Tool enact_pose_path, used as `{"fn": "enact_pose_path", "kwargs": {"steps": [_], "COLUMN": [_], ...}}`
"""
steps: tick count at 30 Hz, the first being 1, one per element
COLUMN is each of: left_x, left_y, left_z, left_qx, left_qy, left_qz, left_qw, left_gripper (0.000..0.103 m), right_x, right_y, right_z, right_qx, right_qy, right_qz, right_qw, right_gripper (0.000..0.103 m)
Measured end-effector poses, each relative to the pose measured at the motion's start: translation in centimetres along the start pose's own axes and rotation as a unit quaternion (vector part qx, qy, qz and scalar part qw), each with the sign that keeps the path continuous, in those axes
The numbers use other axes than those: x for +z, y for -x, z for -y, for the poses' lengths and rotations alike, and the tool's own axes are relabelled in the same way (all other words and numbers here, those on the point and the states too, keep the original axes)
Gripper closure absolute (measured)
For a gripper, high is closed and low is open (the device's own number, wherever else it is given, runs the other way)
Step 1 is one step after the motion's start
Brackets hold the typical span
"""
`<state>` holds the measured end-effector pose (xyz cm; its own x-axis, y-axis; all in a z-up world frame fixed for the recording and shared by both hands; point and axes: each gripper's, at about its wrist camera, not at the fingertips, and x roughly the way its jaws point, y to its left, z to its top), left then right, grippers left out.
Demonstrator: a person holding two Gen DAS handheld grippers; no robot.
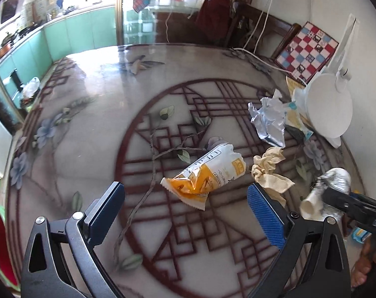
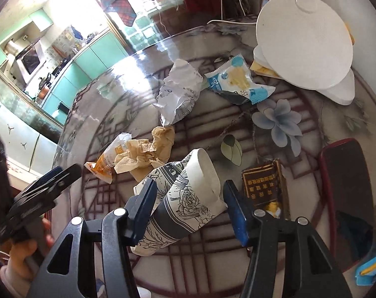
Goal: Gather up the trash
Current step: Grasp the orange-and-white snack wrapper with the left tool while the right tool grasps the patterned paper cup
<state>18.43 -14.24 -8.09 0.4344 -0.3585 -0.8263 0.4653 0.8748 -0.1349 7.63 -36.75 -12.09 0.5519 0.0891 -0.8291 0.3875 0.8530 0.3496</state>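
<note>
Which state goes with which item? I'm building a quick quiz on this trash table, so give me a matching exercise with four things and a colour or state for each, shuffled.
Things:
1. paper cup
2. snack wrapper
3. crumpled napkin
4. right gripper

States:
A. orange and white, lying ahead of the open left gripper
B. tan, bunched up beside the wrapper
C. lying on its side, flower print
D. fingers on either side of the cup

Pairs: 1-C, 2-A, 3-B, 4-D

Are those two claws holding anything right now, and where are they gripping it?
The left gripper is open and empty above the orange wrapper. The right gripper straddles the paper cup around its middle; whether it grips yet cannot be told.
</note>
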Motion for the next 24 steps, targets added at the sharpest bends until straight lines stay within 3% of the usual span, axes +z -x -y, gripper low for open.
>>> {"fn": "enact_pose_path", "kwargs": {"steps": [12, 18, 19, 20, 24], "left_x": [0.0, -0.5, -0.5, -0.5, -0.3], "left_y": [-4.6, -5.3, -5.3, -5.2, -4.9], "left_z": [1.2, 1.9, 2.0, 2.0, 1.0], "left_qx": [-0.001, 0.024, 0.03, 0.033, 0.026], "left_qy": [-0.022, -0.054, -0.061, -0.067, -0.056], "left_qz": [-0.043, -0.045, -0.043, -0.041, -0.05], "left_qw": [0.9988, 0.9972, 0.9968, 0.9964, 0.9968], "left_gripper": [0.007, 0.034, 0.048, 0.053, 0.066], "right_x": [-0.6, -1.2, -1.3, -1.5, -2.1], "right_y": [0.8, 1.2, 1.3, 1.3, 1.9], "right_z": [1.1, 0.4, 0.2, 0.0, -1.2], "right_qx": [-0.001, -0.002, -0.002, -0.001, 0.0], "right_qy": [-0.007, -0.004, -0.002, 0.0, 0.007], "right_qz": [-0.005, -0.004, -0.003, -0.003, -0.002], "right_qw": [1.0, 1.0, 1.0, 1.0, 1.0], "right_gripper": [0.049, 0.049, 0.049, 0.049, 0.049]}}
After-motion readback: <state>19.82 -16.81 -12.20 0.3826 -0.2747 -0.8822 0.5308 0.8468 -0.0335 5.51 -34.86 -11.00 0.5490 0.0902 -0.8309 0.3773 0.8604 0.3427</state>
